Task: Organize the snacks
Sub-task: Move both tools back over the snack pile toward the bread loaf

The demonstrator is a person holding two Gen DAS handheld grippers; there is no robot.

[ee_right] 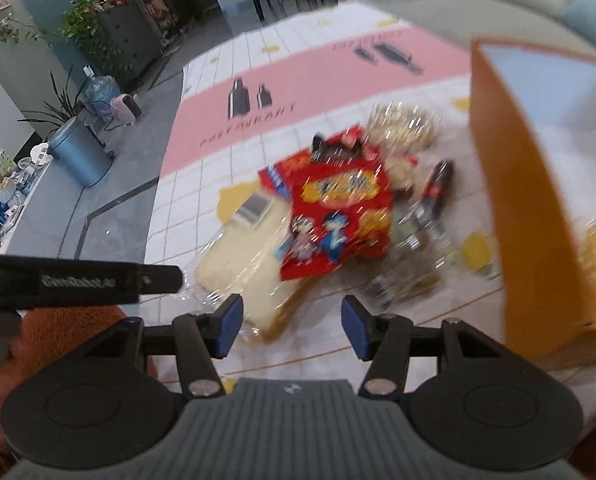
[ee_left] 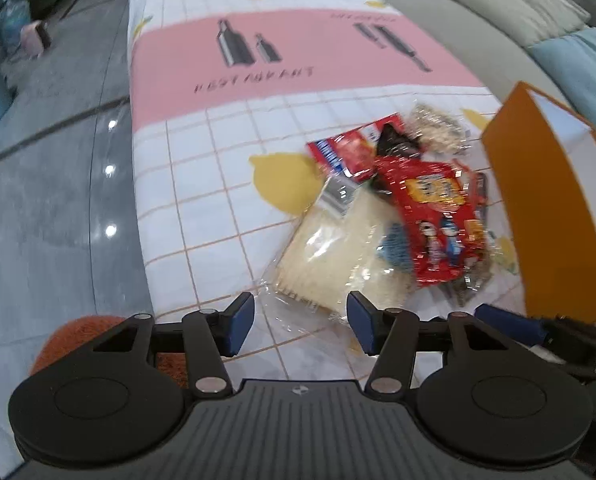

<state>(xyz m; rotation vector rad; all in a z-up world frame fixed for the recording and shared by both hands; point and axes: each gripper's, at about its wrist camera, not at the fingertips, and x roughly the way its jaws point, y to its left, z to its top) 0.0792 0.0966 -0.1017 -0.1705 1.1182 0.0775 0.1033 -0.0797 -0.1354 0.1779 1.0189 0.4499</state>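
A pile of snacks lies on the tablecloth (ee_left: 202,184). On top is a red snack bag (ee_left: 429,216) with cartoon figures, also in the right wrist view (ee_right: 337,216). Under it lies a clear pack of pale wafers (ee_left: 329,256), seen too in the right wrist view (ee_right: 250,256). Behind are a red box (ee_left: 349,152) and a clear bag of light pieces (ee_left: 437,128). An orange box (ee_left: 553,208) stands open at the right (ee_right: 529,200). My left gripper (ee_left: 299,324) is open just short of the wafer pack. My right gripper (ee_right: 292,326) is open and empty near the pack's corner.
The table is covered by a white grid cloth with a pink band (ee_left: 298,52). A grey sofa (ee_left: 477,12) with cushions runs along the right. Grey tiled floor (ee_left: 50,200) lies to the left, with a bin (ee_right: 78,152) and plants further off.
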